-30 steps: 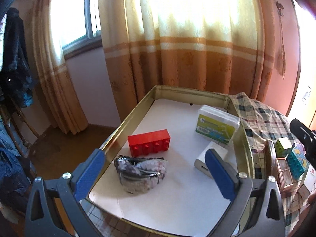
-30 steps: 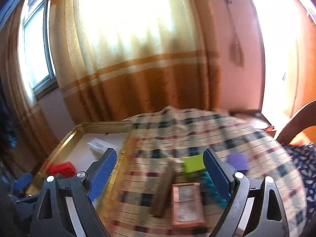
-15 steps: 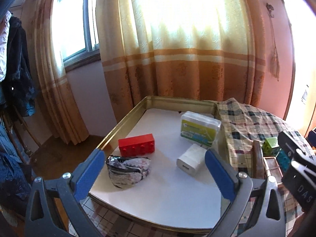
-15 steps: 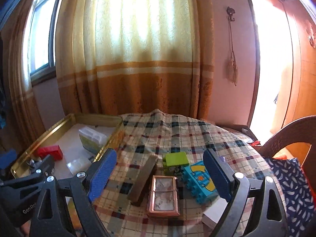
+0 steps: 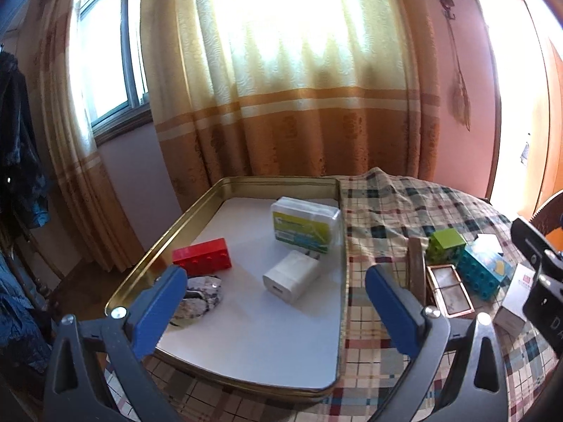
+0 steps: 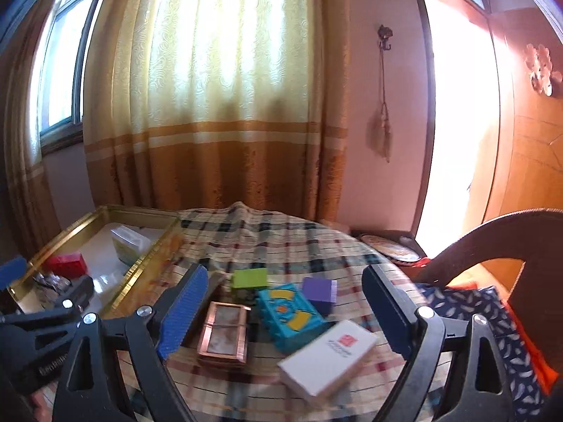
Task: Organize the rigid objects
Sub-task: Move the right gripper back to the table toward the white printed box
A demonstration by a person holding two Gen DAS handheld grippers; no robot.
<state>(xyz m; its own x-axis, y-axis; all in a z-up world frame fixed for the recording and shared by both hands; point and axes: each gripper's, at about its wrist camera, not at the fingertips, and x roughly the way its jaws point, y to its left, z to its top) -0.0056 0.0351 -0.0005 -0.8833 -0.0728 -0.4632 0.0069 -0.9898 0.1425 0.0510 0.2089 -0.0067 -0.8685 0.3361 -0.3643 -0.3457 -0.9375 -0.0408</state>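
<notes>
A gold tray [image 5: 278,180] with a white floor holds a red brick [image 5: 202,256], a white charger [image 5: 291,276], a clear green-labelled box [image 5: 306,225] and a crumpled patterned pouch [image 5: 198,299]. My left gripper [image 5: 274,307] is open and empty above the tray's near part. On the plaid cloth lie a green block [image 6: 250,279], a teal block [image 6: 290,311], a purple cube [image 6: 319,293], a copper-framed box [image 6: 223,332], a white carton [image 6: 327,355] and a dark wooden bar [image 5: 417,267]. My right gripper [image 6: 281,311] is open and empty above them.
The plaid-covered table [image 6: 281,239] is round and drops off at its edges. Curtains [image 5: 281,105] hang behind it. A dark wooden chair back [image 6: 510,246] stands at the right. Clothes [image 5: 17,140] hang at the far left.
My left gripper has pulled back and turned right, so the loose blocks now show. My right gripper has moved closer over the blocks, and the white carton has come into view.
</notes>
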